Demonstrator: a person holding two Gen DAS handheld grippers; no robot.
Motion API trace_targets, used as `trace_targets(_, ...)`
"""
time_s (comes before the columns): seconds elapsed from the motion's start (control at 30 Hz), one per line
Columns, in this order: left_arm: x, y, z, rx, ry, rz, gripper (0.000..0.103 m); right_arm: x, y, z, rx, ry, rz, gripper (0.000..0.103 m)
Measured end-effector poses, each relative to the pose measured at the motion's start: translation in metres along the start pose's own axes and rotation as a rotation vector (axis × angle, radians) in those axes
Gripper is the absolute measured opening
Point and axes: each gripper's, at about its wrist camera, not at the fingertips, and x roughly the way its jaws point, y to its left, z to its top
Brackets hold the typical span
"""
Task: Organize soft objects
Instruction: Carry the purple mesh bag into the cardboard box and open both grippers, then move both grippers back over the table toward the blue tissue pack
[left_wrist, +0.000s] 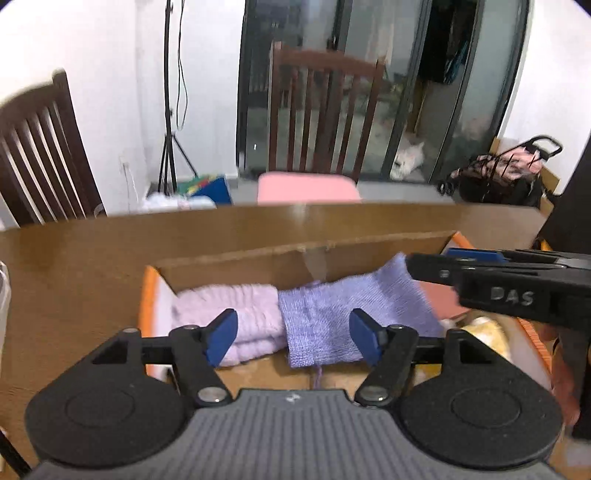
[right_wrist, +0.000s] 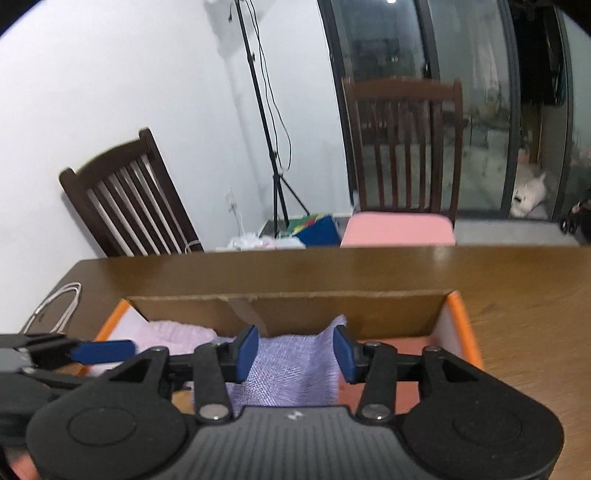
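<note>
1. My left gripper (left_wrist: 293, 338) is released, its blue pads spread over the box at the frame's lower centre.
2. My right gripper (right_wrist: 295, 352) is also spread; the lavender knitted cloth (right_wrist: 291, 363) lies between its pads, ungrasped as far as I can tell.
3. Done: a pale pink folded towel (left_wrist: 236, 314) lies inside the orange-edged cardboard box (left_wrist: 295, 254), left of the cloth.
4. Remaining, I judge: flatten the cloth; a yellow soft item (left_wrist: 484, 332) at lower right looks unsorted.

My right gripper (right_wrist: 295, 352) hangs over the box (right_wrist: 460, 325), jaws apart, the purple cloth (right_wrist: 291, 365) between the pads (right_wrist: 246, 350). A pink towel (right_wrist: 173, 332) lies left of it. My left gripper (right_wrist: 99, 350) pokes in at the left.
</note>
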Motion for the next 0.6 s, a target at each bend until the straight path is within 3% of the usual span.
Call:
trace_targets(0.1,-0.046,0.002,0.0,0.018,-0.084,0.04,0.08,-0.043,-0.003,0.005,-0.047,-0.045,-0.014,0.061)
trace_targets(0.33,-0.142,0.012,-0.028,0.008,-0.241,0.106,0.085,-0.142,-0.009,-0.014,-0.217,-0.157,-0.121,0.067)
trace_targets(0.4,-0.156,0.009,-0.033,0.001,-0.273,0.121,0.086,-0.164,-0.013,-0.021,-0.224,-0.186,-0.149,0.068)
trace_targets(0.6,-0.204,-0.009,-0.061,-0.003,-0.334,0.111,0.091,-0.213,-0.009,-0.037,-0.199,-0.246,-0.127,0.068)
